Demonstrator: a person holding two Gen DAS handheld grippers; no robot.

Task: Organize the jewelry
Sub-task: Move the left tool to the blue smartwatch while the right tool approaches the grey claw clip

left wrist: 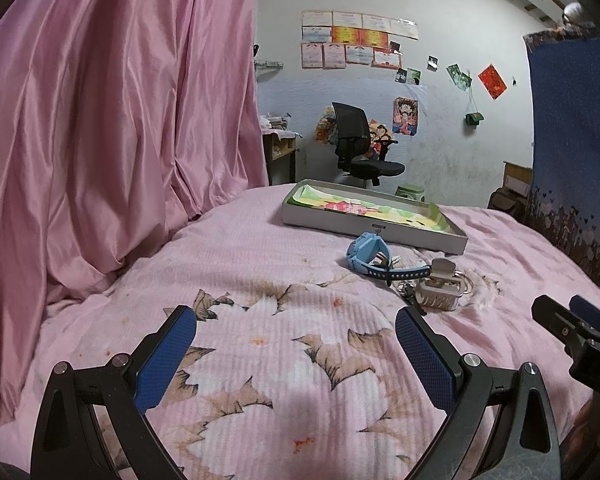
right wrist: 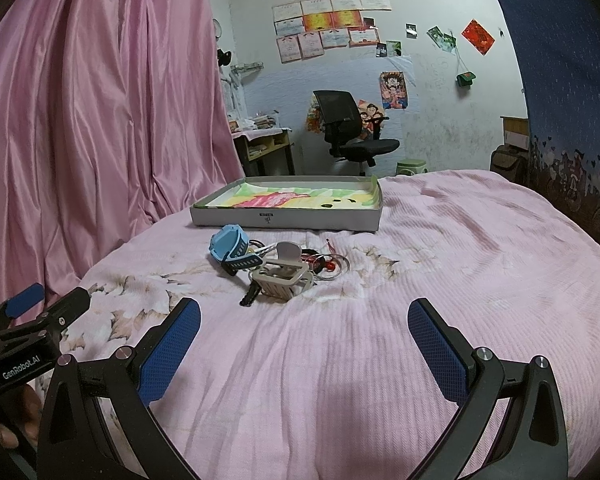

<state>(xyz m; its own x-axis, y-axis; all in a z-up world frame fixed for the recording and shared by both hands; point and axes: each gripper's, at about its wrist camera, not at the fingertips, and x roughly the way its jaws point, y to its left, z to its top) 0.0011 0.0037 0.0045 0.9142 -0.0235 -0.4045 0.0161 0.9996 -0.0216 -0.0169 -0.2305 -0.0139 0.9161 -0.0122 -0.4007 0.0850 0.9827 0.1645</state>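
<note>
The jewelry lies in one tangled heap on the bed, just in front of the tray, which sits empty further back, its paper lining bare. That layout makes sense for sorting: the tray is the likely destination, and the heap is close enough to it that each piece needs only a short carry.

In the heap, a blue watch rests at the left end, its strap running under or against a beige hair claw. Thin rings and a small red piece lie to the right of the claw, touching it, and a dark item pokes out at its near side (too small to name with any confidence).

The left gripper and the right gripper both hang above the bedspread short of the heap, fingers spread wide, holding nothing. The right gripper lines up more directly with the claw, so it looks the better placed to make the first pick. Because the pieces overlap, lifting the claw may drag the rings or the strap along; the watch, at the edge, seems the cleaner thing to take first.
</note>
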